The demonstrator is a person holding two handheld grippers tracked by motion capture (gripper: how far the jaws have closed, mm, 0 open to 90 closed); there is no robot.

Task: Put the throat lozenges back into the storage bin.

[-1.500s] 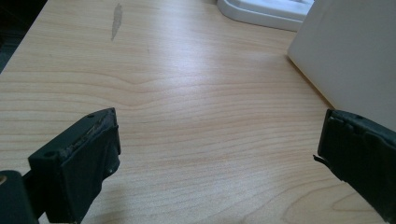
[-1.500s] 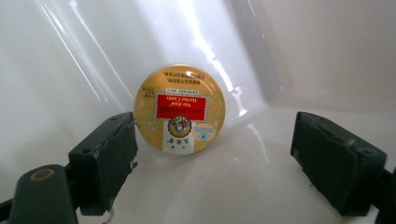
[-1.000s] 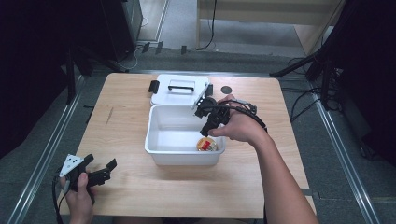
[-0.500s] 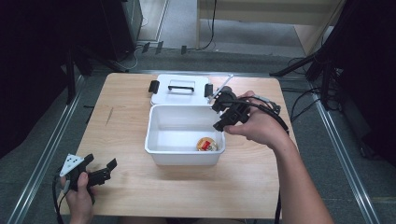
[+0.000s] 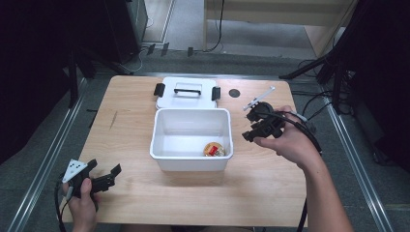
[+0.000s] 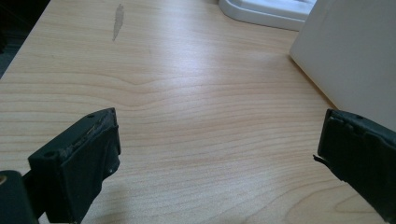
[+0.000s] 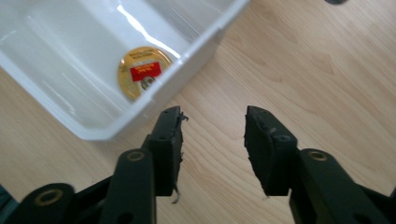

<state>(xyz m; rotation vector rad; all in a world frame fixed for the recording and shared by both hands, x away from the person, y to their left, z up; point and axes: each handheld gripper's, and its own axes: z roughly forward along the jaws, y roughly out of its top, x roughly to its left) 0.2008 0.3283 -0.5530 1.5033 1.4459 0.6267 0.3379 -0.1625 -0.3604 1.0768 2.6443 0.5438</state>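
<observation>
White bin [image 5: 191, 140] sits mid-surface [image 5: 270, 193], open at the top. Its lid [image 5: 187, 92] lies flat just behind it, handle up, touching or nearly touching the far rim — likely parked there to leave the opening free.

The one item in play, a small round gold-lidded cup [image 5: 213, 149] with a red label, rests on the bin floor in the near right corner. In the right gripper view the cup [image 7: 143, 71] lies label up, close against the wall.

Right tongs [image 5: 256, 126] hover just outside the bin's right wall, jaws parted and empty; their own view shows bare wood between the two pads. Judged from that, the cup counts as delivered and the hand is clear of the bin.

Left tongs [image 5: 107, 178] sit low at the near left corner of the surface, well apart from the bin, jaws spread wide over bare wood with nothing between them — idle, probably kept out of the way.

Hard to make out: the label text on the cup is too small and soft to read. A dark round spot [image 5: 234, 93] beside the lid — hole or cap, cannot tell. The rim hides part of the cup in the right gripper view.
</observation>
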